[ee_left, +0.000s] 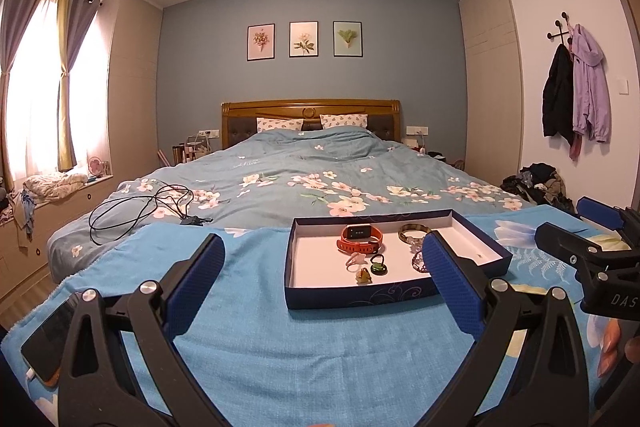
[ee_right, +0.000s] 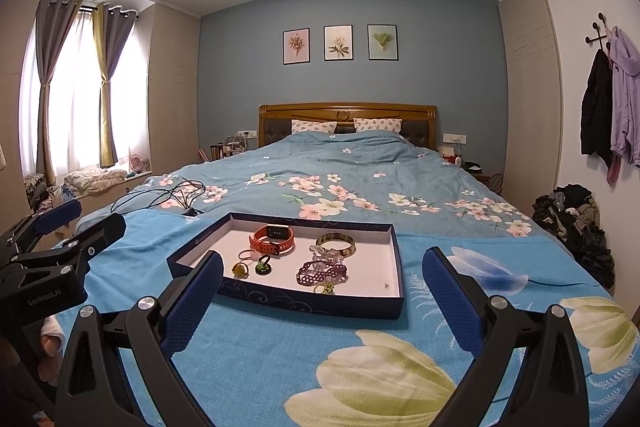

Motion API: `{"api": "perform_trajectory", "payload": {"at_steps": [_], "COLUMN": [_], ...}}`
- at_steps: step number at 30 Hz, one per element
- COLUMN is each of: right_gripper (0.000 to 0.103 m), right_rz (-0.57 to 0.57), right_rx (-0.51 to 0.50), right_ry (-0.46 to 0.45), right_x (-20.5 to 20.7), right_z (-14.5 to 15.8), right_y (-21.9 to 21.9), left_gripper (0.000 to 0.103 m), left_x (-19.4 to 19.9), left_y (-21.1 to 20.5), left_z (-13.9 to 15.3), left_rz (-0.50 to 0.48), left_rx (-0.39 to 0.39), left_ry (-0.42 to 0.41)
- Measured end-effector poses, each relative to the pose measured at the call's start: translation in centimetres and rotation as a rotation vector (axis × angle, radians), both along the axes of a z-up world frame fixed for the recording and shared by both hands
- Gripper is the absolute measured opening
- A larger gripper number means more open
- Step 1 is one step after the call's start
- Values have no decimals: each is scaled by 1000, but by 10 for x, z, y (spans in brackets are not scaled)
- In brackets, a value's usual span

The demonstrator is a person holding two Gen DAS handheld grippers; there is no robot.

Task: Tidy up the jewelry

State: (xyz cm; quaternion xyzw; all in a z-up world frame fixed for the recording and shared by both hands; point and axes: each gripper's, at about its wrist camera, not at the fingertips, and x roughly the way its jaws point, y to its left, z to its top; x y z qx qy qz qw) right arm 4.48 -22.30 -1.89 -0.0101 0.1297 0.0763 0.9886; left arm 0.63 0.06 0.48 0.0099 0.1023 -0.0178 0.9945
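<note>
Hovering low over a blue flowered towel [ee_right: 280, 347] at the foot of the bed [ee_right: 340, 179], the left gripper [ee_left: 324, 279] and right gripper [ee_right: 324, 291] both have their jaws spread wide and hold nothing. A phone [ee_left: 48, 343] lies on the towel by the left gripper.

Just ahead of them sits a shallow navy tray [ee_right: 304, 301] with a white floor, and all the jewelry in view already lies inside it. Nearest are three small rings: one yellow-green [ee_right: 241, 270], one dark green [ee_right: 264, 266], one pale pink [ee_right: 247, 254]. They are light, hard and slippery, so they are best pinched across the band. A purple bead bracelet [ee_right: 320, 273] lies beside them, limp and likely to sag, so take it at a bunched part. A tiny green piece [ee_right: 328, 289] rests at its near edge; what it is I cannot tell. Touching the purple beads from behind is a clear crystal bracelet [ee_right: 325, 253], which looks fragile. Further back lie one orange watch [ee_right: 273, 239], with a soft strap to grip away from the screen, and one stiff striped bangle [ee_right: 335, 243], to be gripped across its rim.

This could be jewelry gathered in or jewelry waiting to be sorted.

Beyond, a black cable [ee_right: 168, 197] lies on the quilt, two pillows [ee_right: 314, 126] lean on the headboard, and three prints [ee_right: 339, 43] hang above.
</note>
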Motion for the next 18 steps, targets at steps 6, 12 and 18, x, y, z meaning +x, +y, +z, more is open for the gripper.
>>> {"api": "perform_trajectory", "payload": {"at_steps": [6,12,18], "right_gripper": [96,96,96], "right_rz": [0,-2,-5], "right_rx": [4,5,11], "right_ry": [-3,-4,-1], "right_x": [-1,-1,-1], "right_z": [3,4,3], "right_y": [-1,-1,-2], "left_gripper": [97,97,97], "left_x": [0,0,0], "left_y": [0,-2,-2], "left_z": [1,2,3], "left_rz": [-3,-4,-1], "left_rx": [1,6,10], "left_ry": [-2,-6,-7]}}
